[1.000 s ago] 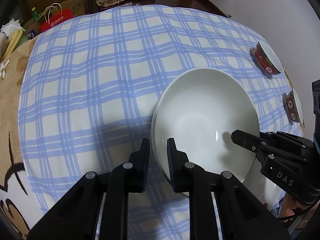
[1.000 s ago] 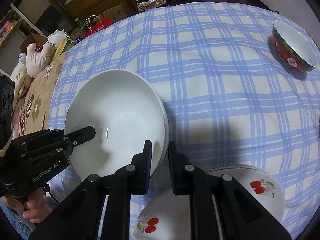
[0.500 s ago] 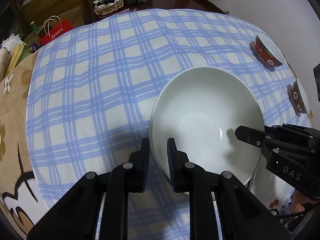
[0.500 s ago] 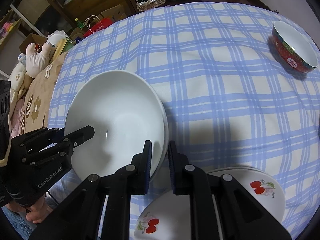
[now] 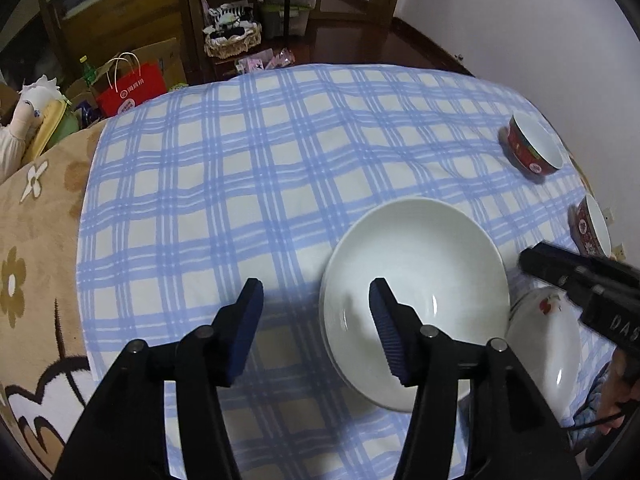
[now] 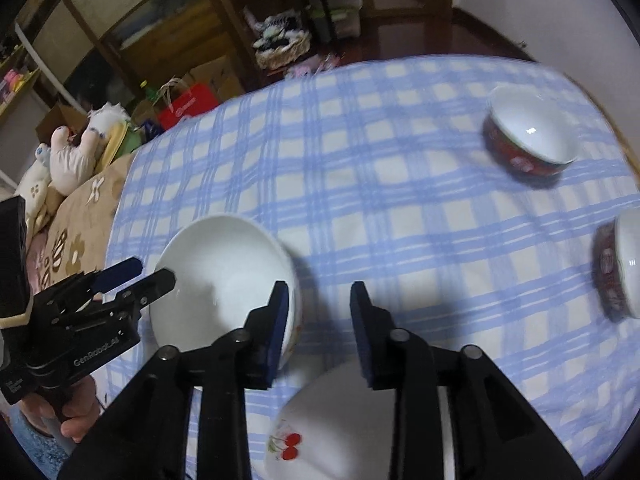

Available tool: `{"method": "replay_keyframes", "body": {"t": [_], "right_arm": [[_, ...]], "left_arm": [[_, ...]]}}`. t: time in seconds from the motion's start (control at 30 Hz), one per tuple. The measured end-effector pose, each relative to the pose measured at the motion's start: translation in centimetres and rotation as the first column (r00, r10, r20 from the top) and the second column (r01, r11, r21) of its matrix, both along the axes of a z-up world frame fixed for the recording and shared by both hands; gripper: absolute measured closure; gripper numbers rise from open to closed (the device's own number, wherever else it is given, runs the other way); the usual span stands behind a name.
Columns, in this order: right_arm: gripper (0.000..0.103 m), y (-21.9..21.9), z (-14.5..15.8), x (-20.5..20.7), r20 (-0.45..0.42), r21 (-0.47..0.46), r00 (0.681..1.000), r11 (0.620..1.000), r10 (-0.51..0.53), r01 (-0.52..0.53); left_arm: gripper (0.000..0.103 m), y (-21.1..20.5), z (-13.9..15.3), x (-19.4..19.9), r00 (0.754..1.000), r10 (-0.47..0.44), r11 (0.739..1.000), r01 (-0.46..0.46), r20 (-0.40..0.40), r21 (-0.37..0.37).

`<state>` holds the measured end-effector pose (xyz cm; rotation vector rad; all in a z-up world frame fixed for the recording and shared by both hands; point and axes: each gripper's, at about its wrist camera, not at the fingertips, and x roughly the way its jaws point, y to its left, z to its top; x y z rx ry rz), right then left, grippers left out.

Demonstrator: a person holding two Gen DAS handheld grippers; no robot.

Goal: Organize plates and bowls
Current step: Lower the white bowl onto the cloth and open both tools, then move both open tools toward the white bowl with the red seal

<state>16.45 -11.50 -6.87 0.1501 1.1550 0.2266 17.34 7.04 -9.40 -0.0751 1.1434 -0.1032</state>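
A stack of deep white plates (image 5: 416, 280) rests on the blue checked tablecloth (image 5: 248, 184); it also shows in the right wrist view (image 6: 224, 276). My left gripper (image 5: 316, 312) is open, its right finger over the stack's near rim, holding nothing. My right gripper (image 6: 318, 320) is open and empty, just right of the stack. A white plate with cherries (image 6: 340, 424) lies below the right gripper and also shows in the left wrist view (image 5: 544, 344). Two red bowls (image 6: 528, 140) (image 6: 620, 264) stand at the right.
The right gripper's body (image 5: 588, 284) sits right of the white stack in the left wrist view. A brown flowered blanket (image 5: 36, 216) lies left of the cloth. A red bag (image 5: 132, 88), a basket (image 5: 232, 36) and shelves stand beyond the table.
Both grippers were shut on the white stack's rim and have opened and let go. Both have pulled back and up. The right view has swung right, showing both red bowls.
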Motion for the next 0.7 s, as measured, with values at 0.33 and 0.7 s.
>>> {"method": "replay_keyframes", "body": {"t": [0.33, 0.7], "right_arm": [[0.033, -7.4, 5.8, -1.5, 0.104, -0.026, 0.981, 0.985, -0.164, 0.168], [0.001, -16.2, 9.9, -4.2, 0.175, -0.025, 0.936, 0.948, -0.307, 0.316]], "left_arm": [[0.022, -3.2, 5.2, -1.2, 0.993, -0.040, 0.999, 0.038, 0.108, 0.015], [0.010, -11.2, 10.7, -1.2, 0.964, -0.126, 0.991, 0.133, 0.235, -0.015]]}}
